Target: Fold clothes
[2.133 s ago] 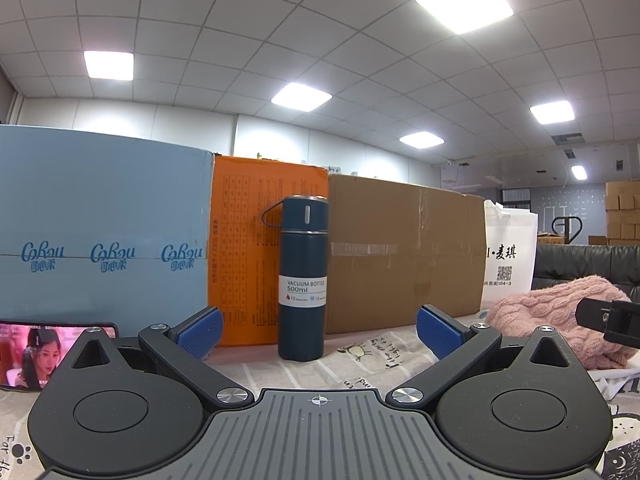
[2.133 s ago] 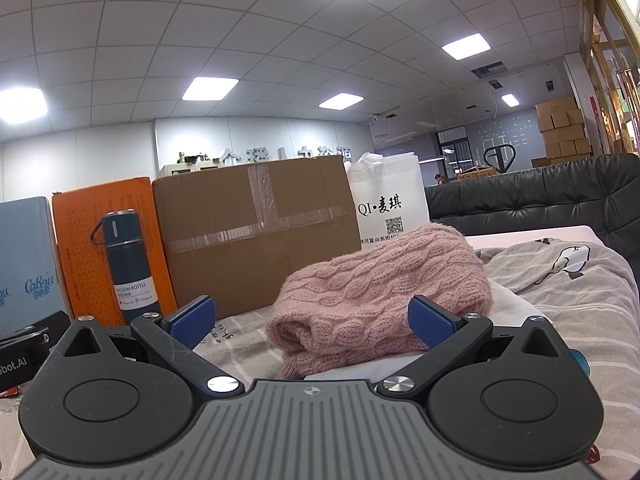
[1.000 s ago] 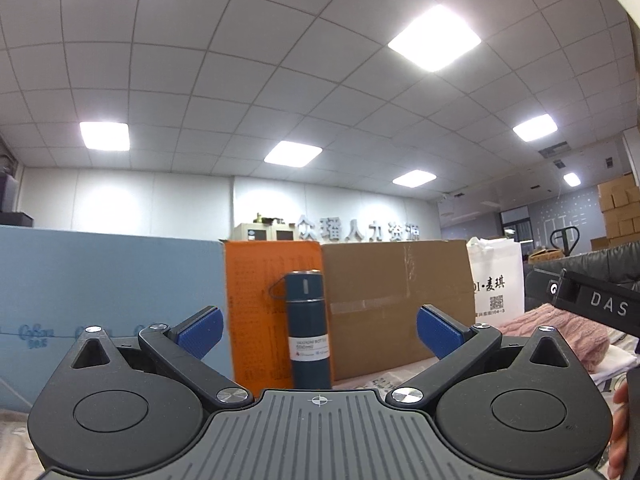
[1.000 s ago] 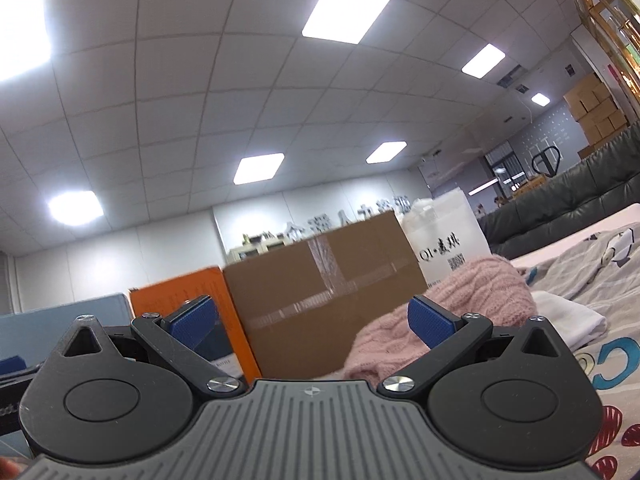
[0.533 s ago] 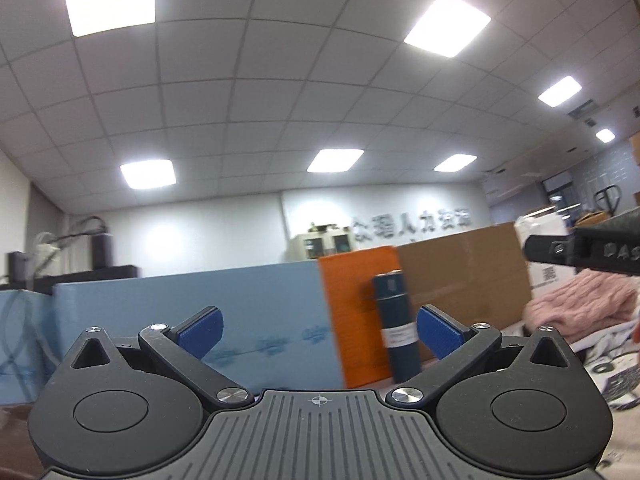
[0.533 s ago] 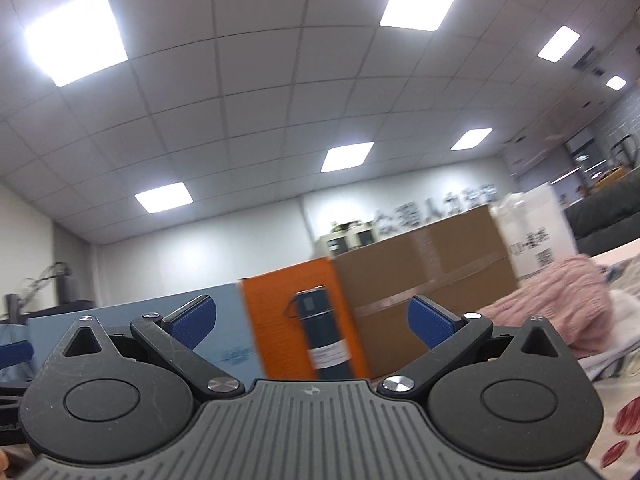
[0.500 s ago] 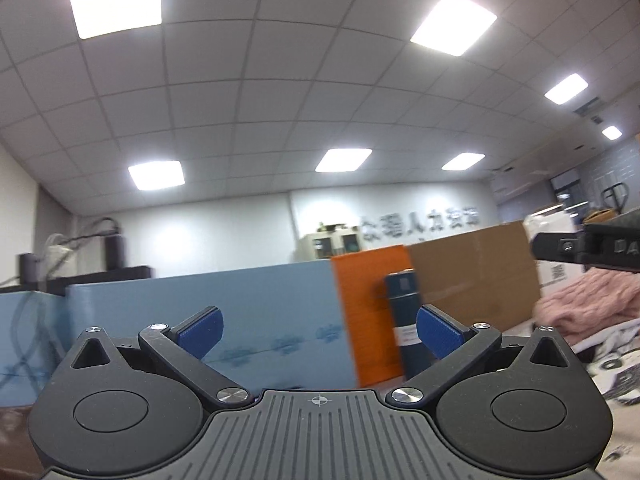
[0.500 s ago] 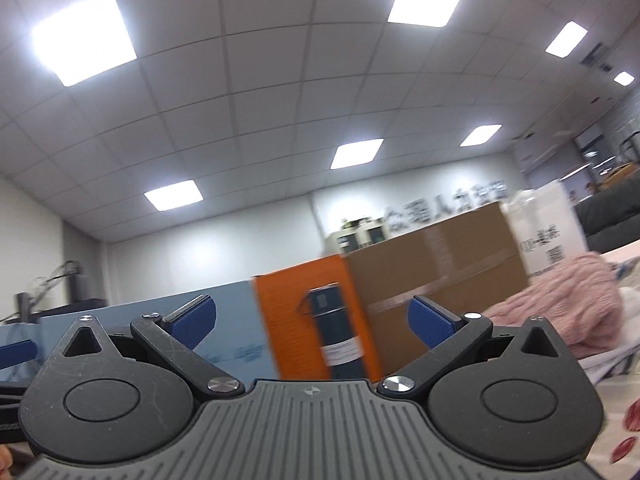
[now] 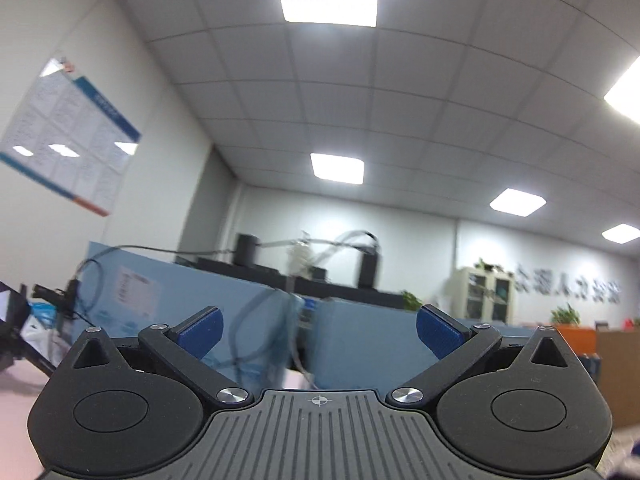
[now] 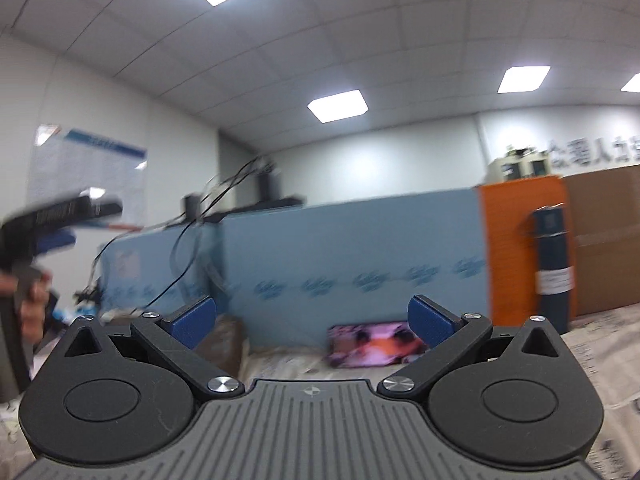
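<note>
No clothes show in either view now. My left gripper [image 9: 318, 330] is open and empty, raised and pointing over the blue partition [image 9: 352, 344] toward the room's far left. My right gripper [image 10: 312, 320] is open and empty, pointing at the blue box wall [image 10: 340, 264] above the patterned bedsheet [image 10: 600, 344]. The left gripper's body, held in a hand, shows blurred at the left edge of the right wrist view [image 10: 60, 216].
A dark blue vacuum bottle [image 10: 552, 264] stands before an orange box [image 10: 516, 248] and a brown cardboard box [image 10: 604, 236] at right. A lit phone [image 10: 372, 344] leans at the blue wall's foot. Cables [image 10: 192, 232] hang over the partition.
Both grippers have swung to the left. The pink knitted sweater has left both views. The bottle and boxes have slid to the right edge. Both grippers stay open.
</note>
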Motion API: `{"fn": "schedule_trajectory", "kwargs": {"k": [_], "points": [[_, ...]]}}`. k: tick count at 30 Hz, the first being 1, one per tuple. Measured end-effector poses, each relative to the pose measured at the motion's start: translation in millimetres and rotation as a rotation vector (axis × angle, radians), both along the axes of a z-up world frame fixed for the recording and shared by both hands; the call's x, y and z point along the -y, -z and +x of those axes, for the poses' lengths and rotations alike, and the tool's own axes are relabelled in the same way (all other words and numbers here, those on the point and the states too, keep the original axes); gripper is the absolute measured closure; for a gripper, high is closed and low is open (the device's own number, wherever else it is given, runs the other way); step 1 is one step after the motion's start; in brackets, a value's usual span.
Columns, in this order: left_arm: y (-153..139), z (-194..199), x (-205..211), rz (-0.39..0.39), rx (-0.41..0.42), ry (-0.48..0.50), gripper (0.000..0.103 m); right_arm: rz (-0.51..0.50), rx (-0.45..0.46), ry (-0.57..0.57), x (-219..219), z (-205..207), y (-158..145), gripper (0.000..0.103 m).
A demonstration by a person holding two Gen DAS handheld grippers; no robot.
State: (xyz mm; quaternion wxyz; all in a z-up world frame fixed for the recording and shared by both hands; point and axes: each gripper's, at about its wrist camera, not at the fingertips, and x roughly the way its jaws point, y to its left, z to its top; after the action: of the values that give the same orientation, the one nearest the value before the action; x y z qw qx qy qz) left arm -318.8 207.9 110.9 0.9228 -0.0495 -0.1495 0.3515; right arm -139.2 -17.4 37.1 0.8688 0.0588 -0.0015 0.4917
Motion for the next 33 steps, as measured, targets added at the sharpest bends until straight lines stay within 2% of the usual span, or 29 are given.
{"fn": "schedule_trajectory", "kwargs": {"k": [5,8,11,15,18,22,25,28,33], "points": [[-23.0,-29.5,-47.7,-0.053,0.089,-0.105,0.0,-0.084,-0.049,-0.074,-45.6,-8.6,3.1,0.0],[-23.6,-33.2,-76.0,-0.132,0.143,-0.091,0.0,-0.13,-0.05,-0.083,-74.6,-11.3,5.7,0.0],[-9.2,-23.9,-97.1,-0.189,0.12,-0.025,0.0,-0.184,-0.04,-0.102,-97.6,-11.7,10.4,0.0],[26.3,-15.0,-127.9,-0.276,0.078,0.097,0.0,-0.262,-0.027,-0.136,-128.1,-14.1,14.5,0.0],[54.6,-20.5,-155.8,-0.414,0.124,0.212,0.0,-0.295,-0.018,-0.161,-150.7,-17.4,16.3,0.0],[77.4,-37.0,-183.5,-0.557,0.185,0.233,0.0,-0.317,-0.015,-0.229,-187.7,-28.9,16.6,0.0],[91.0,-40.8,-196.1,-0.635,0.218,0.307,0.0,-0.312,-0.052,-0.29,-215.4,-39.0,14.7,0.0],[100.3,-36.8,-207.7,-0.693,0.222,0.326,0.0,-0.314,-0.067,-0.314,-243.2,-51.8,13.6,0.0],[112.2,-30.6,-219.5,-0.759,0.245,0.445,0.0,-0.416,-0.081,-0.272,-289.2,-59.6,21.6,0.0]]}}
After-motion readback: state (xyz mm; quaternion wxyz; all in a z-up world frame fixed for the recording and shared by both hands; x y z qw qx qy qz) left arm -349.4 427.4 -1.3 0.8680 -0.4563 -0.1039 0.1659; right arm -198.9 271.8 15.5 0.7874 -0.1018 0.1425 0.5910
